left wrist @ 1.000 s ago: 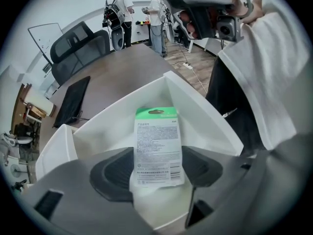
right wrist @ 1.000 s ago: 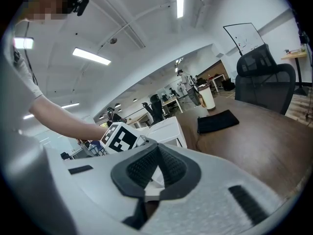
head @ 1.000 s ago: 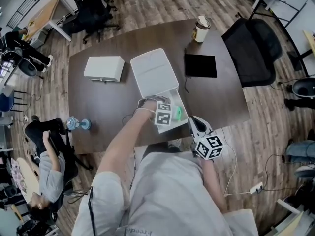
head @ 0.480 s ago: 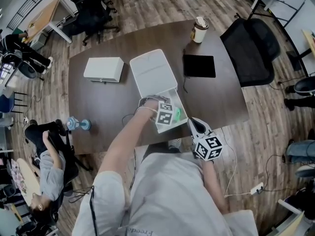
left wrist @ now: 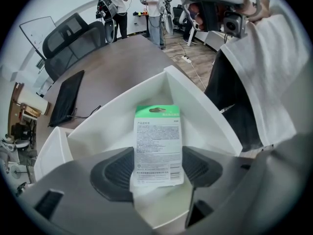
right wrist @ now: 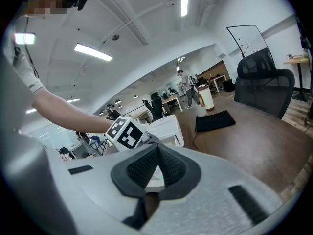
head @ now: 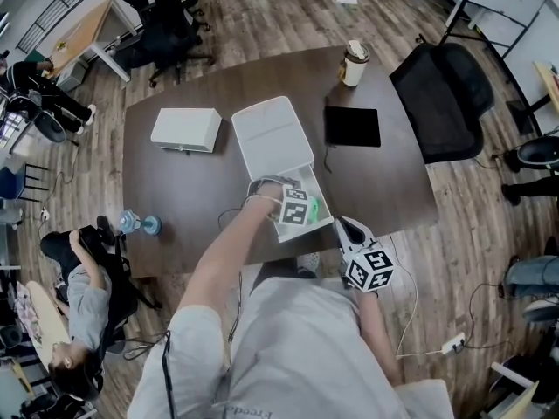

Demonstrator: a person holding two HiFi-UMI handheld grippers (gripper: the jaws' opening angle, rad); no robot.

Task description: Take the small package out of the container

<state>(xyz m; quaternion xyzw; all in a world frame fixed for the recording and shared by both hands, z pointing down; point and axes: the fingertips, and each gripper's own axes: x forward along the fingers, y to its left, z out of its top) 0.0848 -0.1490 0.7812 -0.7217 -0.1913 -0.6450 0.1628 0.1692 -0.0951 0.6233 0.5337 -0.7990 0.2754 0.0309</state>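
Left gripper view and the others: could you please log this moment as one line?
left gripper jaws on small package inside container | right gripper jaws shut, empty | package not yet out

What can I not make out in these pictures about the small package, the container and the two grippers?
- Left gripper view: the print on the small package is too small to read. Whether the pads of the left gripper press on it is unclear.
- Head view: that gripper covers most of the package and the floor of the container.
- Right gripper view: the shut right gripper hides the container's inside with its own body.
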